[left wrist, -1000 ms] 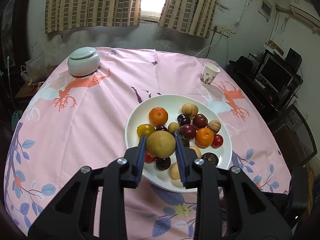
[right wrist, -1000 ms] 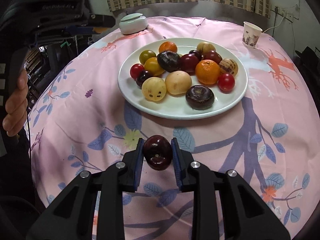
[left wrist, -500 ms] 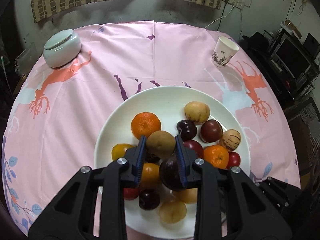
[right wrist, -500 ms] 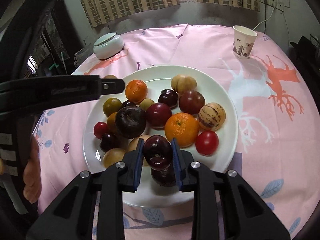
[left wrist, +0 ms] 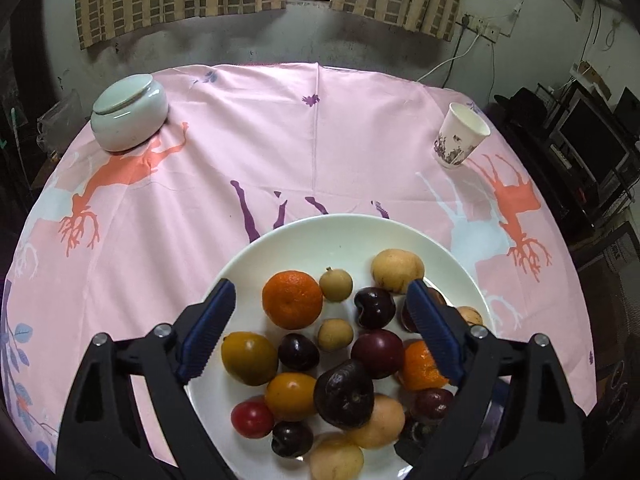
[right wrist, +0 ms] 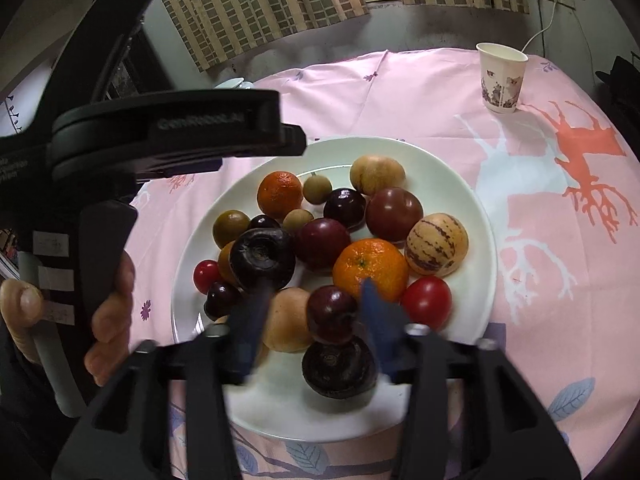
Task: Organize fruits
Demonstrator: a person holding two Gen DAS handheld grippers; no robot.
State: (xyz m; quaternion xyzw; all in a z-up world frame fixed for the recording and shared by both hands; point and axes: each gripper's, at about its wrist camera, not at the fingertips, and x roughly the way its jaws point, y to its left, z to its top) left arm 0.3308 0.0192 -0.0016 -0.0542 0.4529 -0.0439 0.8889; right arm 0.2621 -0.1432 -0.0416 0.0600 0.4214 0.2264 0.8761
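Observation:
A white plate (left wrist: 340, 226) (right wrist: 452, 176) on the pink cloth holds several fruits: oranges, dark plums, tomatoes and tan ones. My left gripper (left wrist: 320, 292) hangs over the plate's middle, its jaws opening and wide apart. A small tan fruit (left wrist: 336, 284) lies on the plate between them, touching neither pad. My right gripper (right wrist: 314, 292) is over the plate's near edge, its blurred jaws also opening. Between them a dark plum (right wrist: 332, 314) rests on a flat dark fruit (right wrist: 338, 364), free of both pads.
A lidded pale jar (left wrist: 128, 120) stands at the table's far left and a paper cup (left wrist: 460, 136) (right wrist: 502, 76) at the far right. A hand (right wrist: 108, 312) holds the left tool's black housing (right wrist: 172, 132) beside the plate. Dark shelves stand past the right edge.
Both grippers came in over the plate while shut on fruit, then spread their jaws. The tan fruit and the dark plum were let go and now lie on the plate.

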